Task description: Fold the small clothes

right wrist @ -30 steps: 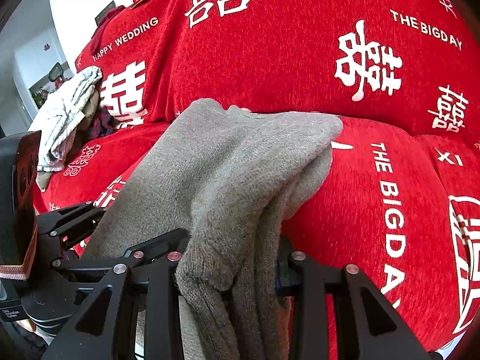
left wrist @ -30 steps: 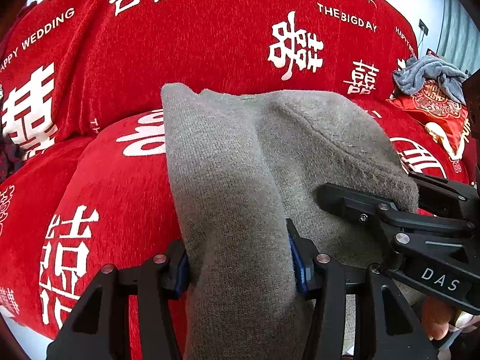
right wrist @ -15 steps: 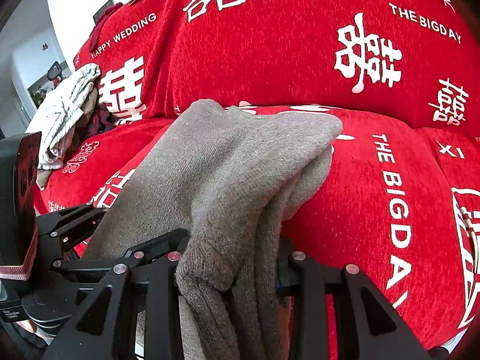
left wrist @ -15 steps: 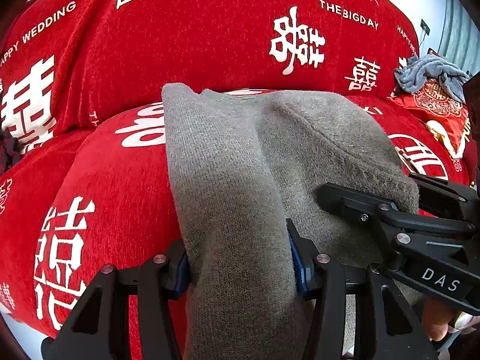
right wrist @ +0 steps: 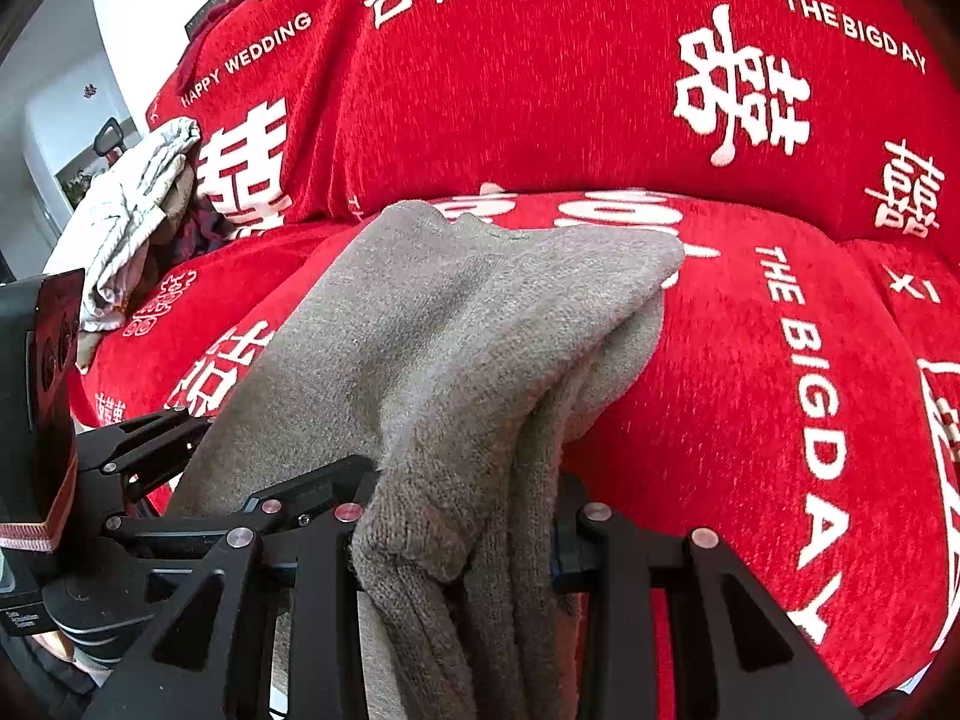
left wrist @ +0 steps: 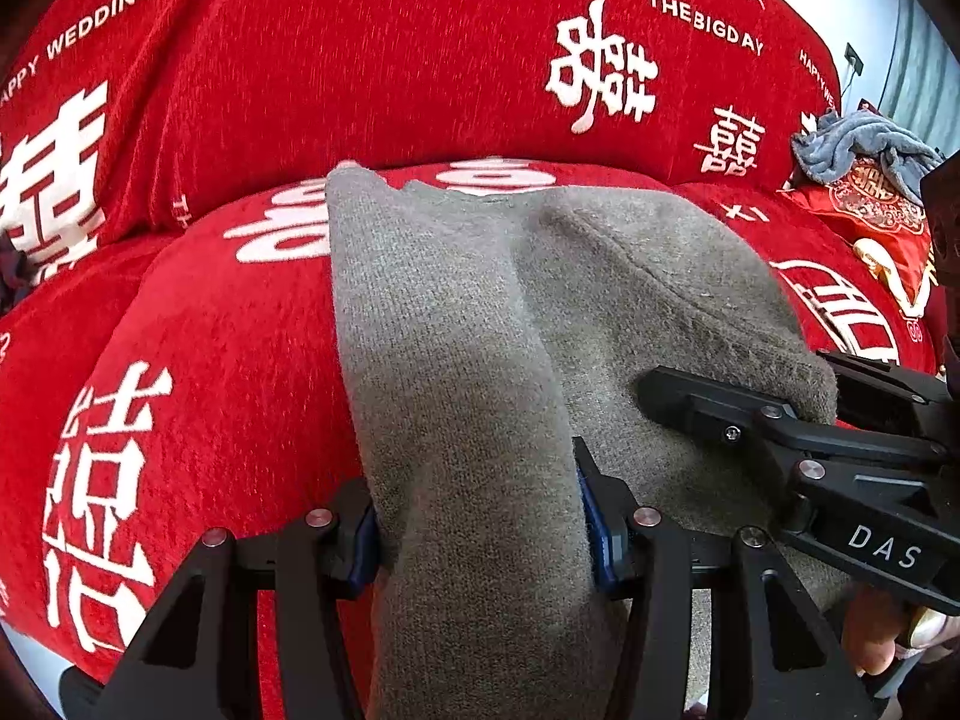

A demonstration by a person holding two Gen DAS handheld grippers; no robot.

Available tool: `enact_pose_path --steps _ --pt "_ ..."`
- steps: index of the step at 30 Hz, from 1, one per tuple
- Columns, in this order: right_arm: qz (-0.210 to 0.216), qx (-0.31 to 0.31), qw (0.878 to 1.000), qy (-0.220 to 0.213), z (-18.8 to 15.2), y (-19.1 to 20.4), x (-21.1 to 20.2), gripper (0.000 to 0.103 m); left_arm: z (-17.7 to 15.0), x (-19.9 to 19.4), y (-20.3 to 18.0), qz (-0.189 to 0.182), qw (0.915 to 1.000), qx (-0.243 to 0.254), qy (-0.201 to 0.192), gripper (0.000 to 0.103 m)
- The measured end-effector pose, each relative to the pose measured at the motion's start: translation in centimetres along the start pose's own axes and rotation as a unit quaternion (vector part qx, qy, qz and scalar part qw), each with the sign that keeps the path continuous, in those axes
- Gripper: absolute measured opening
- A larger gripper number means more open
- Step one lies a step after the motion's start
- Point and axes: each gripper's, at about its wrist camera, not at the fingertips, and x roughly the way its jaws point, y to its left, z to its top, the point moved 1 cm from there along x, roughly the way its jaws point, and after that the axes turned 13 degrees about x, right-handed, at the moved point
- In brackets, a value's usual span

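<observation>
A grey knit garment point(left wrist: 540, 312) lies folded in layers over the seat of a red sofa point(left wrist: 228, 372). My left gripper point(left wrist: 480, 528) is shut on its near left edge. My right gripper point(right wrist: 456, 540) is shut on the bunched near right edge of the same garment point(right wrist: 456, 324). The right gripper also shows at the right of the left wrist view point(left wrist: 798, 450), and the left gripper at the lower left of the right wrist view point(right wrist: 150, 480). The garment's far end rests on the cushion.
The red sofa cover carries white wedding lettering, and the backrest point(right wrist: 540, 90) rises behind the garment. A pale crumpled cloth point(right wrist: 132, 222) lies at the sofa's left end. A blue-grey cloth point(left wrist: 858, 144) sits on a red cushion point(left wrist: 870, 222) at the right end.
Both grippers, still shut on the grey garment, have lowered and moved slightly forward toward the seat. The garment's shape is almost unchanged.
</observation>
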Motion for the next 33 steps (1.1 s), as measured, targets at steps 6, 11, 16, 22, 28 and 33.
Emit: enact_pose_path --steps 6,11,16,22,28,33 --pt "0.006 0.009 1.0 0.007 -0.6 -1.1 0.8 0.036 -0.7 0.3 0.2 -0.005 1.0 -0.001 -0.004 0.056" --pt "0.015 0.031 0.999 0.024 -1.0 -2.8 1.3 0.048 -1.7 0.3 0.9 0.012 0.9999 -0.012 0.002 0.084" --pt "0.035 0.088 0.995 0.012 -0.6 -5.2 -0.5 0.054 -2.1 -1.5 2.4 0.009 0.9995 -0.027 -0.013 0.084" --pt "0.024 0.033 0.998 -0.048 0.9 -3.3 -3.0 0.054 -0.7 -0.9 4.9 0.04 0.9976 -0.057 0.002 0.084" --pt "0.024 0.015 1.0 0.005 1.9 -1.6 0.8 0.054 0.8 1.1 4.7 0.072 0.9963 -0.036 0.029 0.084" --pt "0.016 0.051 0.998 0.02 2.8 -3.2 3.3 0.053 1.1 2.7 4.6 0.067 0.9962 -0.032 0.045 0.084"
